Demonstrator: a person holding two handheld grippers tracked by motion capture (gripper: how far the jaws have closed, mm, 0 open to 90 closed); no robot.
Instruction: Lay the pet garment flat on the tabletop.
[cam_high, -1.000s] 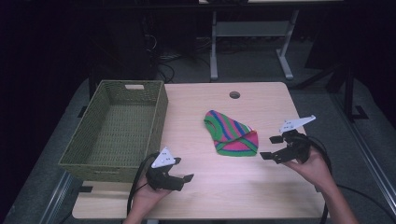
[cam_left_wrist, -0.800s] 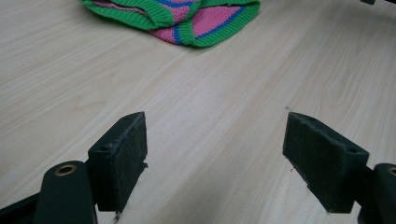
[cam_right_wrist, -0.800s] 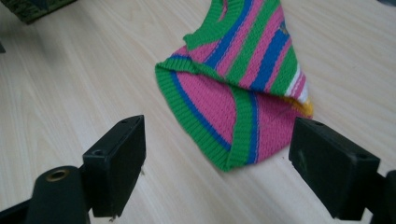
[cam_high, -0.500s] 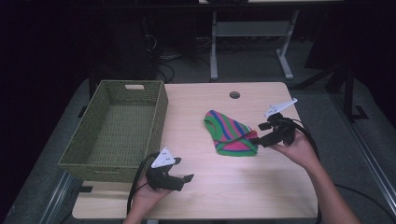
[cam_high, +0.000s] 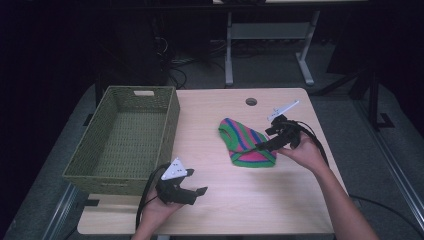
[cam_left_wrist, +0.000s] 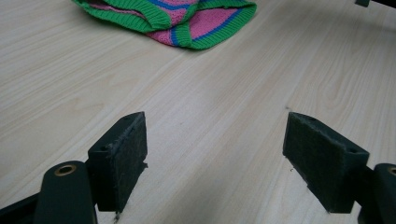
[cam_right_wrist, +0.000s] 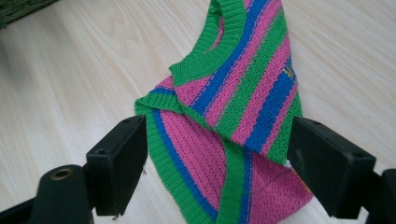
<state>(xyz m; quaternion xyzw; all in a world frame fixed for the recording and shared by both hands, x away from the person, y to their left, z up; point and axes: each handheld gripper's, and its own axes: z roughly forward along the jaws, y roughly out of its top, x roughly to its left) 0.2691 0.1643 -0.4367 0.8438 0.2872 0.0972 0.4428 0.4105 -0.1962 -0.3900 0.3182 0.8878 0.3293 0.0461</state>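
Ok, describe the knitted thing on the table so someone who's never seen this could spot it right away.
Start at the light wooden table, with a green woven basket on its left. Look right of the middle, just below the round hole: the knitted garment lies crumpled there, the right gripper open at its edge. It alone is brightly striped: pink, blue and green.

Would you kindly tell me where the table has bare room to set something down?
The table is bare along the near edge between the left tool and the right forearm, and behind the striped knit garment around the cable hole. It is crowded where the right tool meets the garment.
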